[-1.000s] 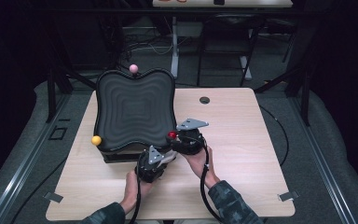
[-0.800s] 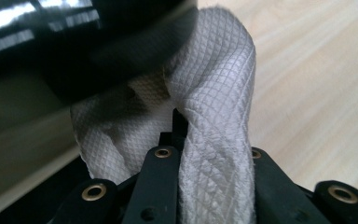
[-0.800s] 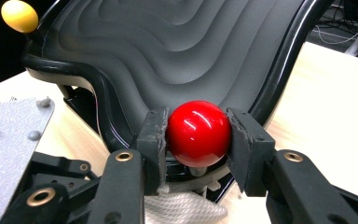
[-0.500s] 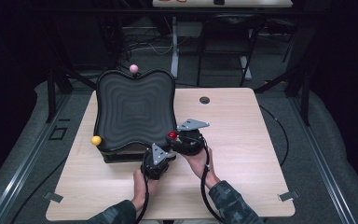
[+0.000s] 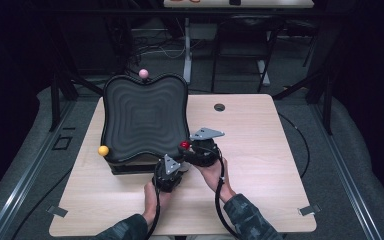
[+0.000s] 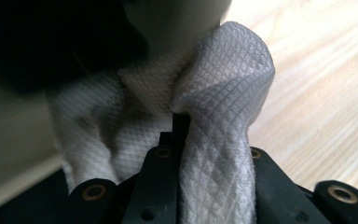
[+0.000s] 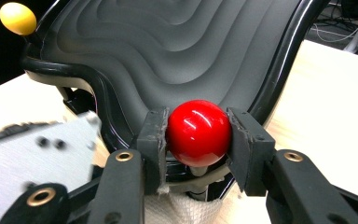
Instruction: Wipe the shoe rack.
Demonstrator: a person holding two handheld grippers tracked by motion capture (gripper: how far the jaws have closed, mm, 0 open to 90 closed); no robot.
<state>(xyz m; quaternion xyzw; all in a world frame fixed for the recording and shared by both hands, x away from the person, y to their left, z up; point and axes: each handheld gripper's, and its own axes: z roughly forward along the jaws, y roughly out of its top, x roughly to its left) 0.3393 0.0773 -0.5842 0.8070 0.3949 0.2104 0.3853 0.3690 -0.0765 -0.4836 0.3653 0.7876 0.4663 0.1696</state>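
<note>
I am working at the wooden table (image 5: 260, 150), where a black wavy-surfaced tray (image 5: 145, 117) is sitting on its left half, with knobs at its corners: pink at the far edge, yellow at the near left. I am keeping the right gripper (image 7: 198, 135) clamped on the red ball knob (image 7: 198, 132) at the tray's near right corner, steadying it. I am holding the left gripper (image 6: 182, 140) shut on a white quilted cloth (image 6: 214, 107) just beside that corner. For clean wiping, I judge the cloth needs flat, even contact. The tray is carrying nothing.
</note>
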